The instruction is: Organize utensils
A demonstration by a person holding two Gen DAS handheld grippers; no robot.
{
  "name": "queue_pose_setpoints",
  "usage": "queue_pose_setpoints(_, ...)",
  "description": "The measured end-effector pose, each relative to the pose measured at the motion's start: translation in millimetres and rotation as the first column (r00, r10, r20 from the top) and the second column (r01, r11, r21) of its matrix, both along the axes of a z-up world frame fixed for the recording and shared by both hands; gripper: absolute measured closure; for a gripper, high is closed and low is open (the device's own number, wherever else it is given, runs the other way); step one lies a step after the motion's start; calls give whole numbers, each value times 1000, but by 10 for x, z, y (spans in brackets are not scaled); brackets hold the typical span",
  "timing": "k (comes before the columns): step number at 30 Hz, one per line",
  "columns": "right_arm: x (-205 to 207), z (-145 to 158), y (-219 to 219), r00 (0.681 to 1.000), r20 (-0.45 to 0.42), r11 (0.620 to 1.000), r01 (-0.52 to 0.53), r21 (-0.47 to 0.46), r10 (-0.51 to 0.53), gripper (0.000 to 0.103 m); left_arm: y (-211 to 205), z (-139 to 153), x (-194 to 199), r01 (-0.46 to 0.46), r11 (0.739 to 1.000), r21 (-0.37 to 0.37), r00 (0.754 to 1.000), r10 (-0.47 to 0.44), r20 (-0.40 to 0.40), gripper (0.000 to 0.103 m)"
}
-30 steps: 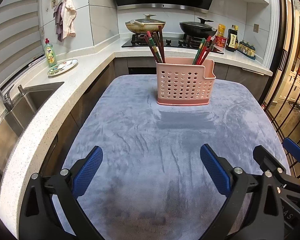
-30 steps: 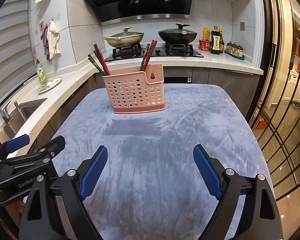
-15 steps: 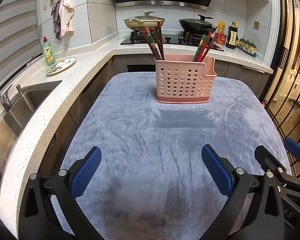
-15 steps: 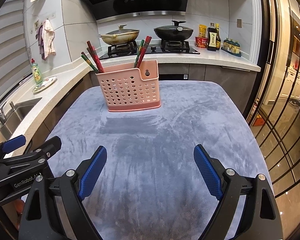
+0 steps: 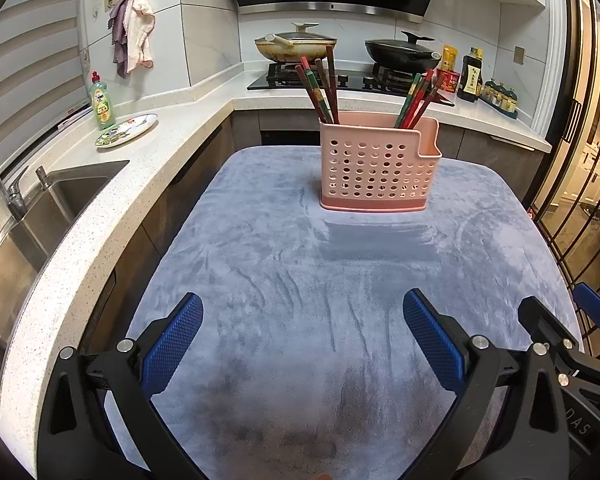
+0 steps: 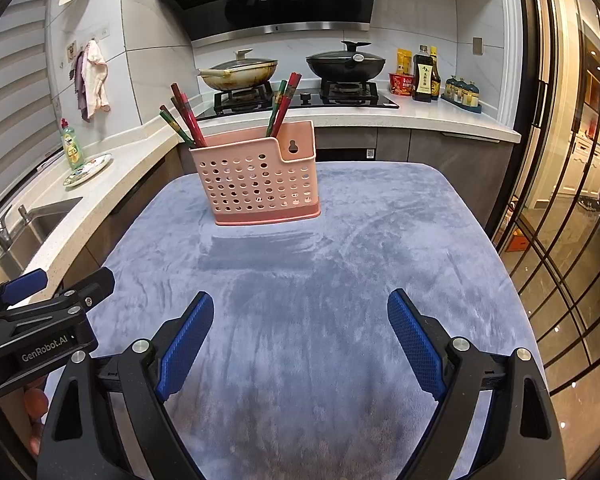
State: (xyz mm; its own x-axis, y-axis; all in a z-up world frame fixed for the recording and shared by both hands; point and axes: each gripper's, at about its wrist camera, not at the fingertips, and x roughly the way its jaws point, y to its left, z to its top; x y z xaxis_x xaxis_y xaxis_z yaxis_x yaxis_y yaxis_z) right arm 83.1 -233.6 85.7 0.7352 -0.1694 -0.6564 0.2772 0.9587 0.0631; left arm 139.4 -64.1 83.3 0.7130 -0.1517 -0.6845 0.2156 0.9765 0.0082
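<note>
A pink perforated utensil holder [image 5: 378, 168] stands upright at the far side of a grey-blue cloth-covered table [image 5: 292, 280]; it also shows in the right wrist view [image 6: 260, 178]. Red and green chopsticks stand in two bunches in it, one at its left end [image 5: 320, 88] and one at its right end [image 5: 416, 98]; the right wrist view shows both bunches [image 6: 184, 120] [image 6: 282, 104]. My left gripper [image 5: 302, 340] is open and empty over the near part of the cloth. My right gripper [image 6: 300, 340] is open and empty beside it, to its right.
A white speckled counter [image 5: 80, 240] with a steel sink [image 5: 16, 232], a plate [image 5: 126, 130] and a green soap bottle [image 5: 102, 102] runs along the left. A hob with two lidded pans [image 5: 296, 46] is behind. Glass doors [image 6: 572, 220] stand at the right.
Both grippers have risen and tilted slightly; the holder sits a little lower in the frames. Jaws stay open. Nothing on the table has moved.
</note>
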Motion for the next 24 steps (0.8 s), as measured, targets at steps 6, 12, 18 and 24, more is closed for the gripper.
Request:
queue_pose_setpoints(6, -1, -1, -3, 1000, 0, 1000, -1, 0, 1, 18, 12, 7, 1, 0, 1000, 0, 1000, 0, 2, 7)
queue_pose_setpoints(12, -1, 2, 1, 1000, 1, 1000, 1, 1, -1, 18, 20, 13, 4, 1, 1000, 0, 1000, -1, 4, 7)
queue_pose_setpoints(18, 3, 15, 0, 1000, 3, 1000, 1, 3, -1, 18, 32, 39, -1, 0, 1000, 0, 1000, 0, 8, 7)
queue_pose_setpoints(24, 1, 6, -1, 1000, 2, 1000, 0, 2, 0, 18, 38, 47, 5, -9, 1000, 1, 1000, 9, 3, 7)
